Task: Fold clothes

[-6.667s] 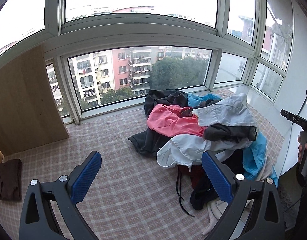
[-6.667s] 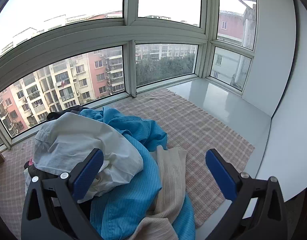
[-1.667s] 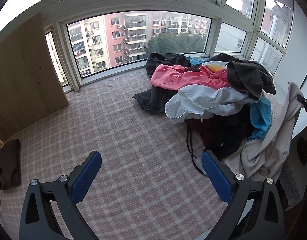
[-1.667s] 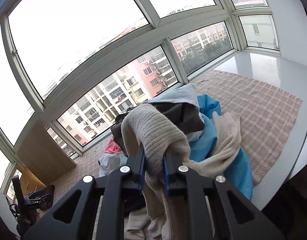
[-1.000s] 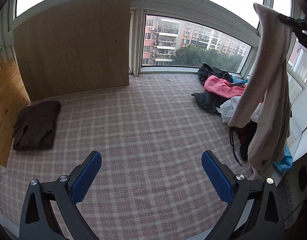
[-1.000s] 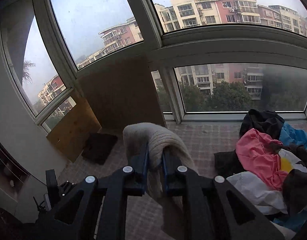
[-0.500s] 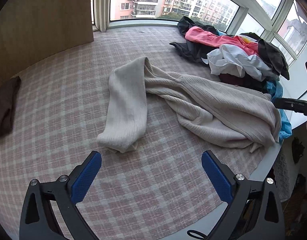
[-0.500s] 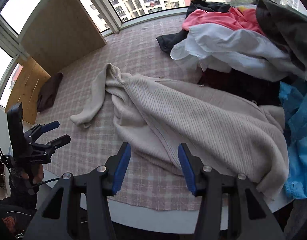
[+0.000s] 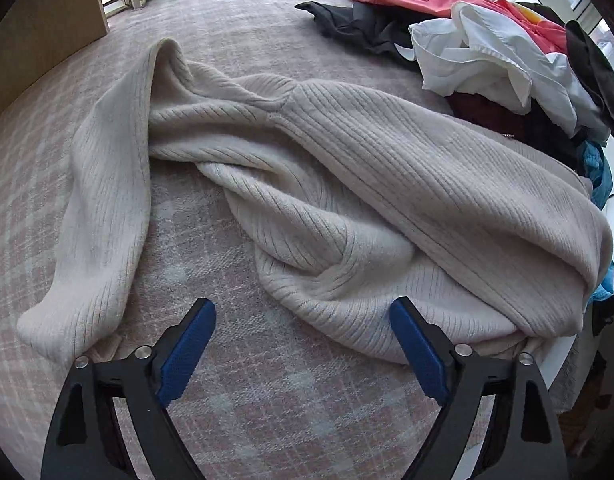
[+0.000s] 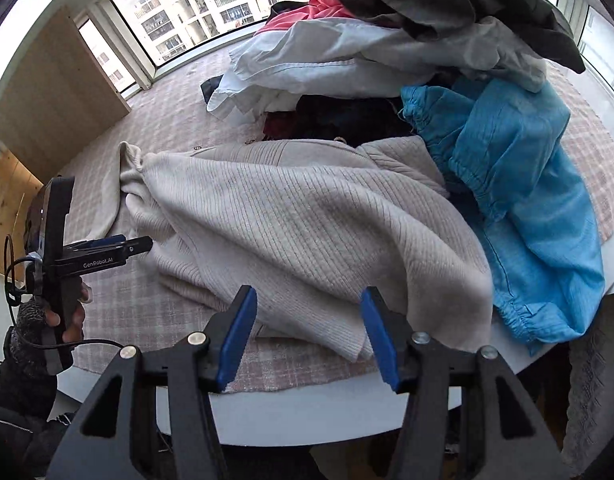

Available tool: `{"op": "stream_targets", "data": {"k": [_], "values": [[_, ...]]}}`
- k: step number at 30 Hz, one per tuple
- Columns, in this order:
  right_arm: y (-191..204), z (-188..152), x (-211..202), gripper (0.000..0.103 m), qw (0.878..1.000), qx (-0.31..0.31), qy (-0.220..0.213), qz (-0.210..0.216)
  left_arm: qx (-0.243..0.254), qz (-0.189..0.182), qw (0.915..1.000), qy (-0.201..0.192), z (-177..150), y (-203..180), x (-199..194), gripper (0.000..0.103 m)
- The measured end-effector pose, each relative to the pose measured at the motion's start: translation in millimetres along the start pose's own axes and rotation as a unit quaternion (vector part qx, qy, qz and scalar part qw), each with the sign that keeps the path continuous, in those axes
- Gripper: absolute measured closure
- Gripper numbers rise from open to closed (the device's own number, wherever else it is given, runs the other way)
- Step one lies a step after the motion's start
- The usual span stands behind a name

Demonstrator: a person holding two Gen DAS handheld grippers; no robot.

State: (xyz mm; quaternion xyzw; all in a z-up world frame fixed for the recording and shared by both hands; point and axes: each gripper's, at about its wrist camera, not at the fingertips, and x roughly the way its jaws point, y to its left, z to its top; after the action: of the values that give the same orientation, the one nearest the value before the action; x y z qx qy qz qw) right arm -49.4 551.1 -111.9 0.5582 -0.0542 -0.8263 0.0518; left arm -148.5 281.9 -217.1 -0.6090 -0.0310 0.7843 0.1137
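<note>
A beige ribbed sweater (image 9: 387, 168) lies crumpled on the checked mat (image 9: 267, 400), one sleeve stretched toward the left. My left gripper (image 9: 303, 344) points down at its near hem. The jaws are closing, a fold of the hem reaches in beside the right pad, and neither pad presses on it. In the right wrist view the sweater (image 10: 307, 232) spreads from the mat's front edge back to the pile. My right gripper (image 10: 307, 332) hangs over that hem with its jaws opening, cloth between the blue pads but not gripped. A gloved hand (image 10: 47, 320) holds the left gripper (image 10: 143, 245) at the far left.
A pile of clothes (image 9: 507, 48) fills the back right: white, pink, black and dark red pieces. A blue garment (image 10: 519, 200) drapes over the white ledge (image 10: 307, 412) at the front. A wooden board (image 9: 39, 40) leans at the back left by the windows (image 10: 211, 4).
One second ago my right gripper held the sweater up, shut on it. It has let go, and the sweater now lies on the mat. Both grippers have sunk toward it; the left jaws have narrowed.
</note>
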Motion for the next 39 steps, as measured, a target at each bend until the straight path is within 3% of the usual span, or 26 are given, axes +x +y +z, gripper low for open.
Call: {"op": "stream_targets", "data": {"k": [2, 3, 5, 6, 10, 14, 16, 18, 21, 25, 33, 38, 39], "values": [[5.3, 11.8, 8.6, 0.049, 1.000, -0.029, 0.005, -0.010, -0.007, -0.019, 0.9997, -0.013, 2.3, -0.4, -0.4, 0.052], [8.8, 17.7, 13.7, 0.049, 0.999, -0.046, 0.009, -0.018, -0.010, -0.029, 0.9993, -0.021, 3.1, -0.5, -1.3, 0.069], [19.7, 29.5, 23.9, 0.049, 0.996, -0.085, 0.022, -0.026, -0.017, -0.045, 0.9984, -0.028, 4.0, 1.3, -2.6, 0.076], [26.4, 34.1, 28.6, 0.049, 0.994, -0.107, 0.025, -0.027, -0.019, -0.056, 0.9977, -0.032, 4.0, 2.5, -3.9, 0.087], [55.4, 44.0, 58.2, 0.042, 0.976, -0.212, 0.037, -0.043, -0.021, -0.088, 0.9948, -0.047, 3.1, 9.3, -13.9, 0.090], [74.9, 36.4, 97.8, 0.041, 0.937, -0.326, 0.045, -0.113, -0.040, -0.114, 0.9908, -0.061, 3.3, 14.2, -21.7, 0.091], [73.4, 39.0, 100.6, 0.047, 0.939, -0.328, 0.044, -0.098, -0.048, -0.124, 0.9889, -0.067, 1.5, 14.9, -22.7, 0.091], [61.8, 55.4, 85.5, 0.089, 0.959, -0.275, 0.039, -0.061, -0.050, -0.133, 0.9871, -0.074, 7.0, 18.3, -31.2, 0.092], [40.5, 83.9, 48.6, 0.096, 0.982, -0.187, 0.017, 0.006, -0.048, -0.149, 0.9833, -0.092, 14.9, 22.9, -51.4, 0.093], [30.9, 108.0, -18.1, 0.097, 0.990, -0.123, -0.048, 0.058, -0.036, -0.171, 0.9748, -0.139, 23.3, 32.0, -96.3, 0.095], [96.9, 122.3, -163.0, 0.097, 0.963, -0.126, -0.169, 0.170, 0.001, -0.192, 0.9498, -0.247, 20.6, 54.1, -207.2, 0.098], [151.9, 123.4, -210.6, 0.097, 0.944, -0.143, -0.200, 0.219, 0.015, -0.168, 0.9189, -0.357, 2.0, 96.4, -297.2, 0.103], [162.4, 123.7, -213.1, 0.097, 0.943, -0.149, -0.201, 0.221, 0.016, -0.155, 0.9174, -0.366, 0.3, 108.7, -308.6, 0.103]]}}
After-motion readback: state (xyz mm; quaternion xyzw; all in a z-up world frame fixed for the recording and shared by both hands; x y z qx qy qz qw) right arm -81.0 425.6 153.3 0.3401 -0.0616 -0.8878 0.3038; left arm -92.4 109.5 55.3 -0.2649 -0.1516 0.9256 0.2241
